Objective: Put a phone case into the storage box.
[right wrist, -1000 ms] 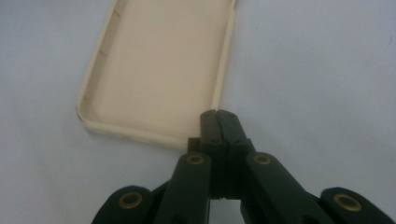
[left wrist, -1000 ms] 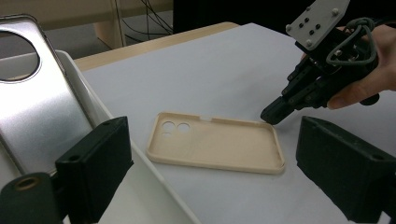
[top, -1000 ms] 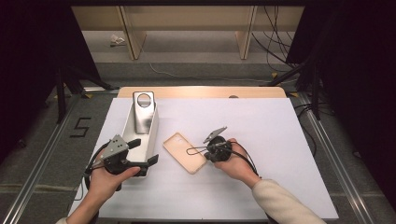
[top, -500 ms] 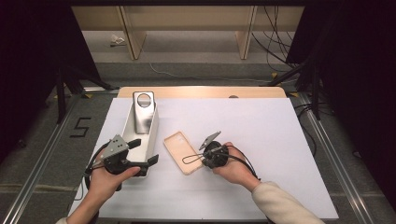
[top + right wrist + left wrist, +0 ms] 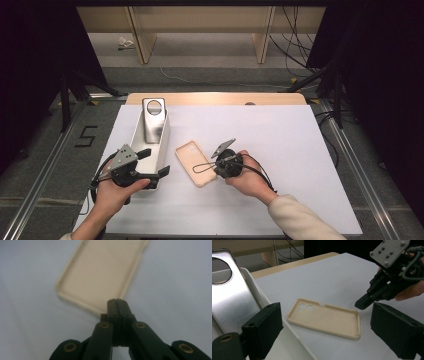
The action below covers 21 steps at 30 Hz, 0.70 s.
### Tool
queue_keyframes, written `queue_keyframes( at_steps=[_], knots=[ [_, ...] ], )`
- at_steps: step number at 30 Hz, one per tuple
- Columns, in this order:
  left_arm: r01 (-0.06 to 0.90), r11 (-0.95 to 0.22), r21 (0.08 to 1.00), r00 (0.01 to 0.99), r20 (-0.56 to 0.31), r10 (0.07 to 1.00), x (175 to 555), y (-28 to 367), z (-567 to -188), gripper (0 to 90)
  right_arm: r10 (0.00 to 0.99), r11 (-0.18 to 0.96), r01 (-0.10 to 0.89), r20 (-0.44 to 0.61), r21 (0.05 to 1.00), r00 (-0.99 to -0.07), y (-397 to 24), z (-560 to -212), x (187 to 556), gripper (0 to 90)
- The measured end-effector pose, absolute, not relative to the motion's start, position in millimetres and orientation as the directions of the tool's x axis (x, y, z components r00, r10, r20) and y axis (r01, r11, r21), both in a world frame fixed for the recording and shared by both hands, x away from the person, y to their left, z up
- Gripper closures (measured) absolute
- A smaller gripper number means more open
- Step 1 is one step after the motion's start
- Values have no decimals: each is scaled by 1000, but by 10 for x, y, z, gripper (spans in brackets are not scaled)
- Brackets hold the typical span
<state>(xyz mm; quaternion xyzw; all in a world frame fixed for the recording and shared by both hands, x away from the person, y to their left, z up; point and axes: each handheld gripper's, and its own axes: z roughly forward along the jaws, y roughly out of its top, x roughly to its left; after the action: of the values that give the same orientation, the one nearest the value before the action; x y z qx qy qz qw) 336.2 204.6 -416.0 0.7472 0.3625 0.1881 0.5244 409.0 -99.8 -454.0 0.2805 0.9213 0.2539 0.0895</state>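
A beige phone case (image 5: 189, 155) (image 5: 324, 317) (image 5: 100, 272) lies hollow side up in the middle of the white table (image 5: 300, 150). My right gripper (image 5: 216, 170) (image 5: 362, 304) (image 5: 116, 301) is shut with nothing between its jaws. Its tip is right at the case's near right corner, and I cannot tell whether it touches. A silver phone (image 5: 152, 122) (image 5: 229, 297) lies face down in a long white tray (image 5: 135, 137) (image 5: 287, 347) on the left. My left gripper (image 5: 155, 162) (image 5: 325, 320) stands open at the tray's near end, one jaw over the tray, the other off it.
Broad bare table surface lies to the right of the case and behind it. A wooden strip (image 5: 215, 98) runs along the table's far edge, with floor, cables and stand legs beyond. Metal rails flank the table on both sides.
My right gripper has shifted slightly toward the near side and left, closer to the case's corner. The left gripper, the case and the tray have not moved.
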Motion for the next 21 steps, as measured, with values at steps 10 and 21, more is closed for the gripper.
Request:
queue_keyframes(
  at_steps=[10, 21],
  knots=[
    [345, -185, 920, 667, -101, 738, 3362, 2051, -4161, 100, 590, 712, 507, -24, 485, -807, -913, -4697, 4209, 900],
    [344, -186, 920, 668, -101, 738, 3359, 2045, -4158, 101, 539, 743, 487, 20, 460, -842, -793, -4683, 4058, 900]
  ],
)
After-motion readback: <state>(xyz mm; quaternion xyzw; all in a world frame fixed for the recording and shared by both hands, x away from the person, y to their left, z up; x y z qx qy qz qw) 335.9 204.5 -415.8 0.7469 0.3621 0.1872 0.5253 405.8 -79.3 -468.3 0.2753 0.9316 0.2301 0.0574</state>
